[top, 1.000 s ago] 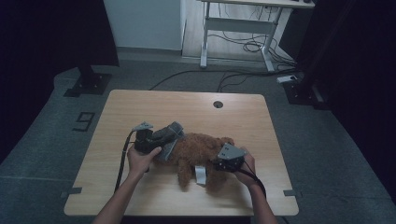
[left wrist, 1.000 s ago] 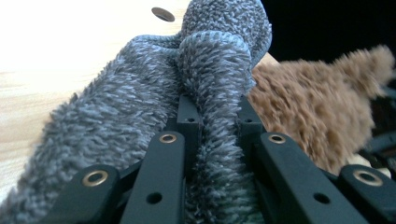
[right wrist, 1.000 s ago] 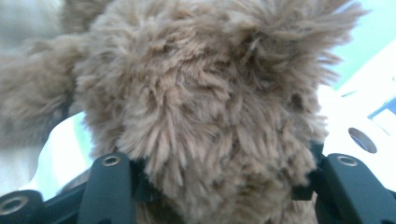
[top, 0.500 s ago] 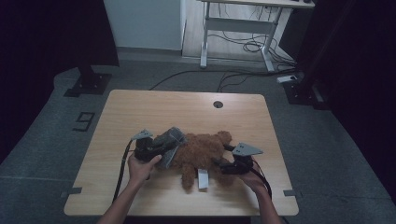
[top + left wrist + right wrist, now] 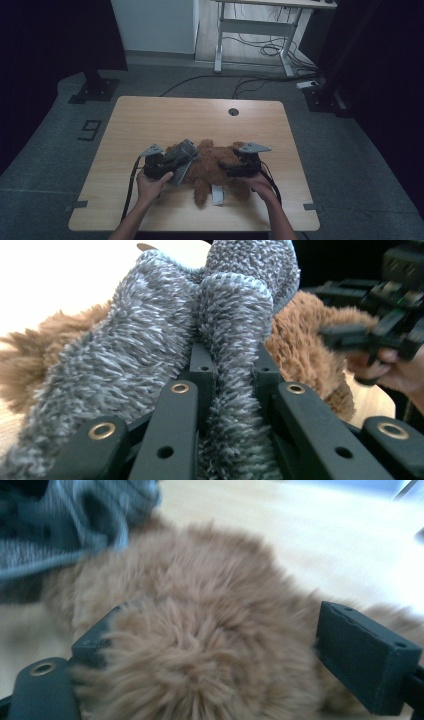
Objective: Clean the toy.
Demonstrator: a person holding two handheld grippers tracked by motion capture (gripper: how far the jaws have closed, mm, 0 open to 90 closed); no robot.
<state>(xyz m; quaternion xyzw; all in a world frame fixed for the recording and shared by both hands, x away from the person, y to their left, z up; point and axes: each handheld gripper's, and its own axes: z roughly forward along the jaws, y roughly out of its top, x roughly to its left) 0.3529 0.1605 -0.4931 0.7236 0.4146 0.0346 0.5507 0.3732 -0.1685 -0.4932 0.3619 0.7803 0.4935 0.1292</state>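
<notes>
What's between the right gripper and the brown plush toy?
Nothing visible. The right gripper has just been opening, and the brown plush toy already sits between its parted jaws. The grey cloth lies beyond it.

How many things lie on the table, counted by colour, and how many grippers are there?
Brown plush toy: 1
Grey fuzzy garment: 1
White tag strip: 1
Black grippers: 2, the left gripper shut on the grey fuzzy garment, the right gripper open around the brown plush toy
Total: 5
</notes>
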